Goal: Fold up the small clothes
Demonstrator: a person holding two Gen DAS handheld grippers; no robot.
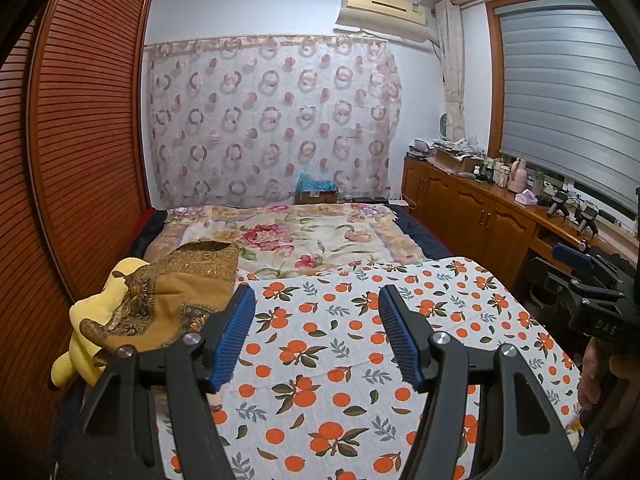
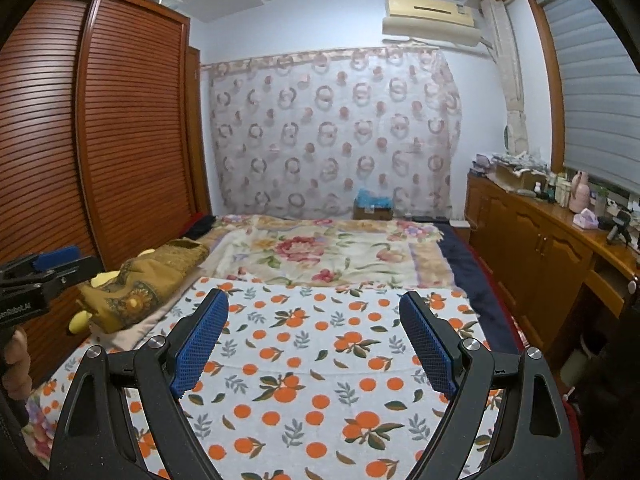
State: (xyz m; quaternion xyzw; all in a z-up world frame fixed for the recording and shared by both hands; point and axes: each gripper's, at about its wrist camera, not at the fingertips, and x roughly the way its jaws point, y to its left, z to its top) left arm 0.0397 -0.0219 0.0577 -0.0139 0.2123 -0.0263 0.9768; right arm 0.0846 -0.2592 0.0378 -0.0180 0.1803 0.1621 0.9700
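Observation:
A white cloth printed with oranges (image 1: pixel 320 344) lies spread flat on the near part of the bed. My left gripper (image 1: pixel 316 296) hovers above it, open, with nothing between its blue pads. My right gripper (image 2: pixel 313 298) hangs over the same orange-print cloth (image 2: pixel 320 360), open wider and also empty. A mustard-brown patterned garment (image 1: pixel 188 284) lies bunched at the cloth's far left corner, over a yellow soft item (image 1: pixel 116 280). Both grippers are well short of this brown garment (image 2: pixel 160 268). At the left wrist view's right edge shows the right gripper's blue pad (image 1: pixel 570 254).
A floral blanket (image 1: pixel 312 236) covers the far half of the bed. A slatted wooden wardrobe (image 1: pixel 80 140) stands close along the left. A wooden sideboard (image 1: pixel 472 208) with bottles and clutter runs along the right, under the window. A cardboard box (image 1: pixel 316 194) sits beyond the bed.

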